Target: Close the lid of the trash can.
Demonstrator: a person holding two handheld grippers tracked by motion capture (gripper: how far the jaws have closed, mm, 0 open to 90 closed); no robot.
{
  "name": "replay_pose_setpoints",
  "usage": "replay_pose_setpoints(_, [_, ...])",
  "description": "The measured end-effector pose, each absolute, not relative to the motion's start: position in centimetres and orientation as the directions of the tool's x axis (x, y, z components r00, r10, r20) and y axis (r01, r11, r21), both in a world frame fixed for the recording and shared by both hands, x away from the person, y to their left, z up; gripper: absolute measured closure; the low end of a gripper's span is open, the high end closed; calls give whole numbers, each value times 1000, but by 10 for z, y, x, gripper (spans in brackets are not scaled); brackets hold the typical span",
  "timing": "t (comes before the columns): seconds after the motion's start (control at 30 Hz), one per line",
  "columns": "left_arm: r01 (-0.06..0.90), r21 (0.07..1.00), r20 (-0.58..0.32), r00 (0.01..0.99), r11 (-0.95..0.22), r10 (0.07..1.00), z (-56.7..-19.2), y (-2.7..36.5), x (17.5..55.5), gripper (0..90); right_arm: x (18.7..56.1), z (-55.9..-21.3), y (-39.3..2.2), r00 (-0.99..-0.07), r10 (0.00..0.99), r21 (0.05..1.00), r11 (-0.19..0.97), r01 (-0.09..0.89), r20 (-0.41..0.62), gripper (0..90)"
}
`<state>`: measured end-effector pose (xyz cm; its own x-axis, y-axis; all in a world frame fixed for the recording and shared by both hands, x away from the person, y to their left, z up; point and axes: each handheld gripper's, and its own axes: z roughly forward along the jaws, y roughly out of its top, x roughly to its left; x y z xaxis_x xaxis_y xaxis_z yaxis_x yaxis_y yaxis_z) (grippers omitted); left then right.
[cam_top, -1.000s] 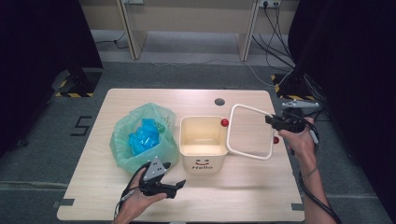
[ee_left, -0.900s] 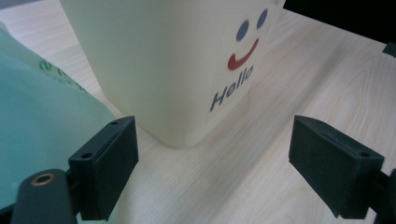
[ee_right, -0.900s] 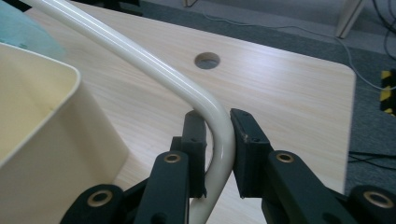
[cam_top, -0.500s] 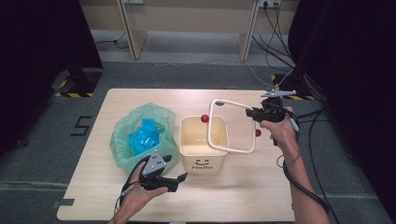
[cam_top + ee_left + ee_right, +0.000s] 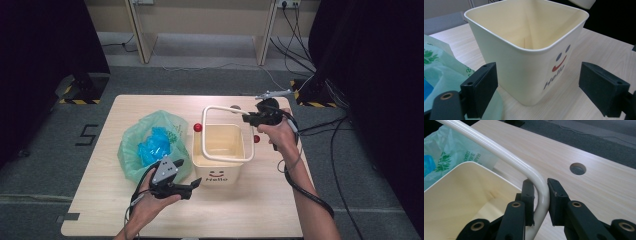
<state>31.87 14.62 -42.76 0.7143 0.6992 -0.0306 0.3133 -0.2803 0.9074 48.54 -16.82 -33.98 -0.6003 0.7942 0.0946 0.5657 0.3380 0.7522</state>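
A cream bucket [image 5: 220, 170] with a "Hello" smiley stands mid-table. Its white handle [image 5: 220, 108] hangs over the bucket's mouth on two red pivot knobs [image 5: 198, 128]. My right gripper [image 5: 247, 119] is shut on the handle's corner; the right gripper view shows both pads pressing the curved tube [image 5: 499, 152] above the bucket [image 5: 461, 192], with the gripper [image 5: 541, 195] squeezing it. My left gripper [image 5: 195, 184] is open just before the bucket's front left corner. In the left gripper view its jaws [image 5: 541, 91] stand wide apart in front of the bucket wall [image 5: 524, 72], not touching it.
A green plastic bag [image 5: 145, 145] holding something blue [image 5: 154, 145] lies against the bucket's left side, seen also as the bag [image 5: 439, 72] beside my left jaw. The wooden table [image 5: 250, 210] has a round cable hole [image 5: 577, 168] near its far edge. Cables trail on the floor at the right.
My right gripper has carried the handle leftward, from lying out to the bucket's right to arching over its mouth. The left gripper has risen slightly and kept its place.
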Motion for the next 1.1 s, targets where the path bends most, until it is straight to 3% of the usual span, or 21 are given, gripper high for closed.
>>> replay_pose_setpoints(0.4, [281, 920, -5, 707, -274, 708, -417, 142, 323, 147, 491, -351, -136, -645, 758, 706, 407, 579, 92, 767])
replay_pose_setpoints(1.1, [315, 912, -33, 695, -263, 718, -422, 139, 337, 146, 494, -362, -130, -637, 768, 688, 427, 588, 68, 747])
